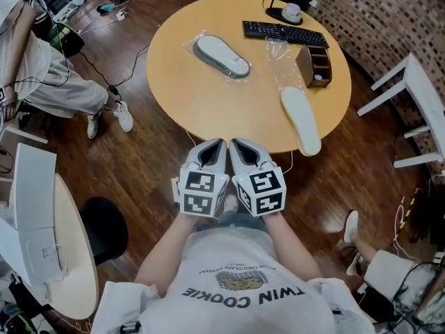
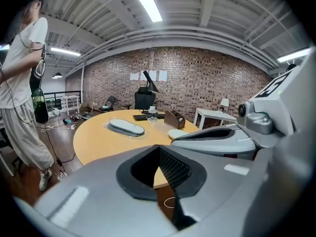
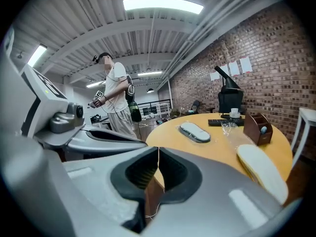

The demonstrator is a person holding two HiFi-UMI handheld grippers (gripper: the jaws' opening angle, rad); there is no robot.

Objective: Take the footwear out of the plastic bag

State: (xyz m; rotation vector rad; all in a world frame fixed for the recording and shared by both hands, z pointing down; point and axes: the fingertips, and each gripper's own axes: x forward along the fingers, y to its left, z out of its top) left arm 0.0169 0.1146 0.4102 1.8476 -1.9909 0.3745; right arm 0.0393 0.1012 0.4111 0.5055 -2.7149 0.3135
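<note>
On the round wooden table [image 1: 181, 82] a pale grey slipper lies inside a clear plastic bag [image 1: 221, 56] [image 2: 126, 127] [image 3: 195, 131], at the far left. A second, white slipper [image 1: 300, 120] [image 2: 180, 133] [image 3: 260, 169] lies bare at the near right edge and overhangs it. A crumpled empty bag [image 1: 281, 47] [image 3: 232, 132] rests between them. My left gripper [image 1: 215, 143] [image 2: 159, 149] and right gripper [image 1: 240, 143] [image 3: 158, 154] hover side by side just short of the table's near edge. Both are shut with nothing in them.
A black keyboard [image 1: 285, 33] and a brown wooden organiser [image 1: 314, 66] stand at the table's far right. White furniture [image 1: 410, 96] is to the right. A seated person's legs [image 1: 62, 92] are at the left, and cables [image 1: 104, 68] trail over the floor there.
</note>
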